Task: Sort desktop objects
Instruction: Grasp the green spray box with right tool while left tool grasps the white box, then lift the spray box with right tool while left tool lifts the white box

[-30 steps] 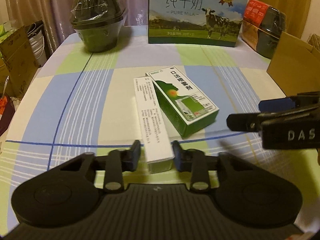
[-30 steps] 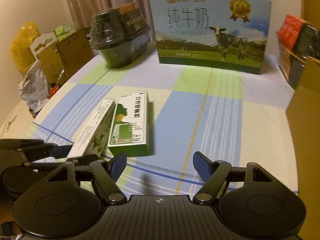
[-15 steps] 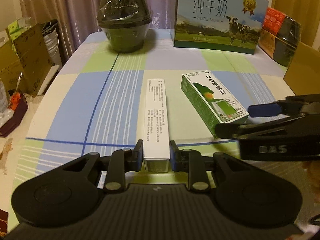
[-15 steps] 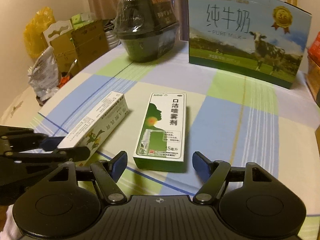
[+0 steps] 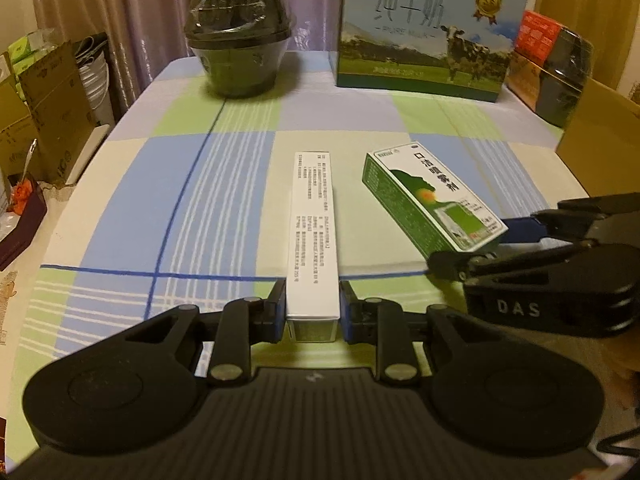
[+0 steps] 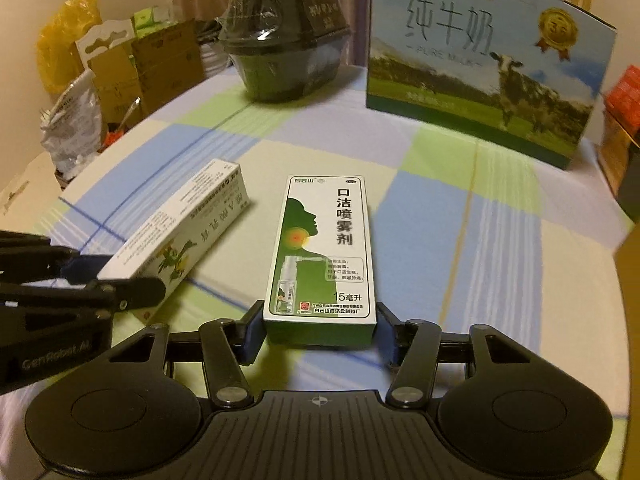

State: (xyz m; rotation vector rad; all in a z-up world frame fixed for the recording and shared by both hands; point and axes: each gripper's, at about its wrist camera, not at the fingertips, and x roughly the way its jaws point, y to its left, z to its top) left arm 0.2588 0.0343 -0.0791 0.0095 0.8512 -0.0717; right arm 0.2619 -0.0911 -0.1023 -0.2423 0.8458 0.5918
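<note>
My left gripper (image 5: pixel 313 310) was clamped on the near end of the long white box (image 5: pixel 313 236), one blue pad flat against each long side. The box ran straight away from me across the checked tablecloth (image 5: pixel 192 200), its printed face up, its far end free.

My right gripper (image 6: pixel 320 330) had its jaws closing around the near end of the green spray box (image 6: pixel 326 252). The box sat squarely between the pads, and they stood right at its two long sides; I could not tell whether they were pressing on it yet. The box lay flat with its label facing up and its length pointing away from me.

From the left wrist camera, the green spray box (image 5: pixel 434 200) lay just right of the white one, angled, with a clear strip of cloth between them, and the right gripper (image 5: pixel 500 240) reached in from the right at its near corner. From the right wrist camera, the white box (image 6: pixel 180 240) lay to the left, slanting away, with the left gripper (image 6: pixel 92 276) on its near end.

Farther off, a dark wrapped bowl (image 5: pixel 240 32) stood at the far left of the table and a milk carton case (image 5: pixel 428 32) at the far right.
</note>
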